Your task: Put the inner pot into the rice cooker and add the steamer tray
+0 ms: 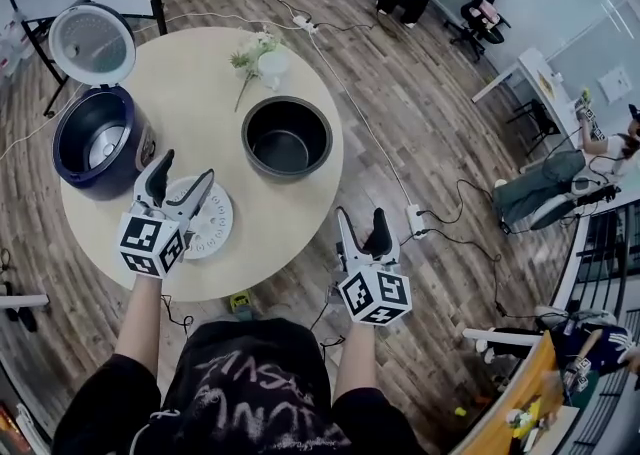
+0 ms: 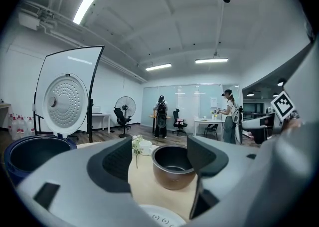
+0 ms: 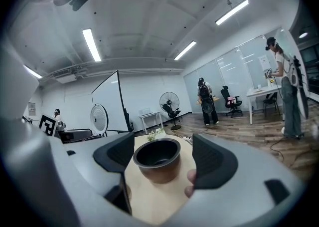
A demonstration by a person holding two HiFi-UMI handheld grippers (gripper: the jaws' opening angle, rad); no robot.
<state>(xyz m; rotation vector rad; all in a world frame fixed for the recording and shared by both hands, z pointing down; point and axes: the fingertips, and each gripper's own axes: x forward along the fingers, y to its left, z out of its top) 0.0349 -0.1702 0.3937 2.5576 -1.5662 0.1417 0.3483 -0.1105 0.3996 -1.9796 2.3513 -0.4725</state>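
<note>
Inner pot (image 1: 286, 137) on table (image 1: 190, 83); L gripper (image 1: 187, 165), R gripper (image 1: 361, 215) fingers apart.

All three views toward inner pot (image 1: 287, 138)

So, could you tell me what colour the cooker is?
The cooker is dark blue; head view shows it best.
</note>
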